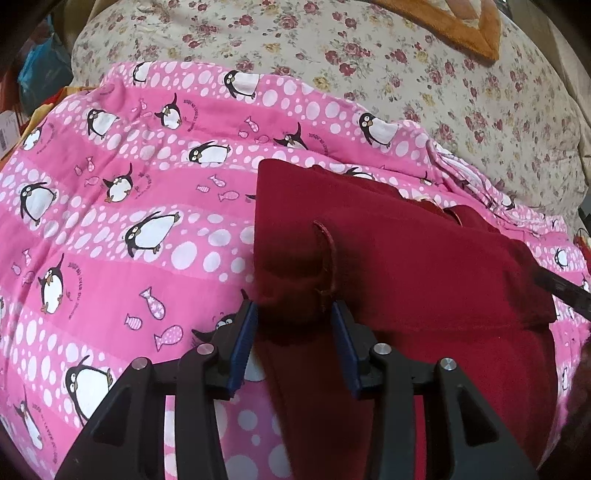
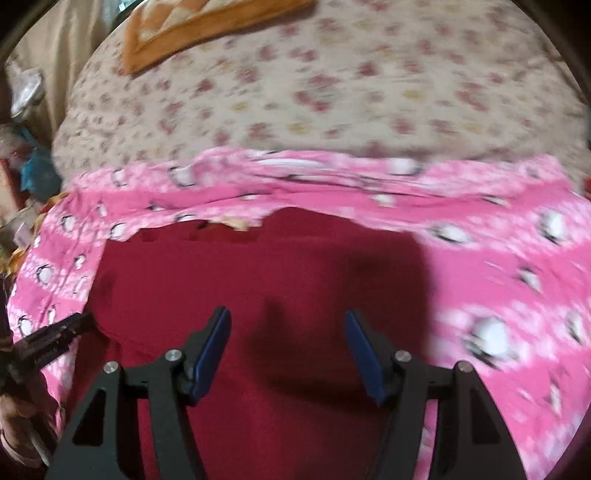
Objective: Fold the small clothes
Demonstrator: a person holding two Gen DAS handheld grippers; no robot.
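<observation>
Blue-padded jaws of the left gripper [image 1: 293,308] stand nearest, with a bunched fold of one dark red garment [image 1: 424,258] between them; whether the pads press it I cannot tell. That garment lies partly folded on one pink penguin-print sheet [image 1: 110,221], which covers a floral bedspread [image 1: 406,74]. One orange-edged cushion [image 1: 472,26] rests at the far side. Over the red cloth the right gripper [image 2: 288,317] has its two jaws apart, holding nothing; that view is blurred
</observation>
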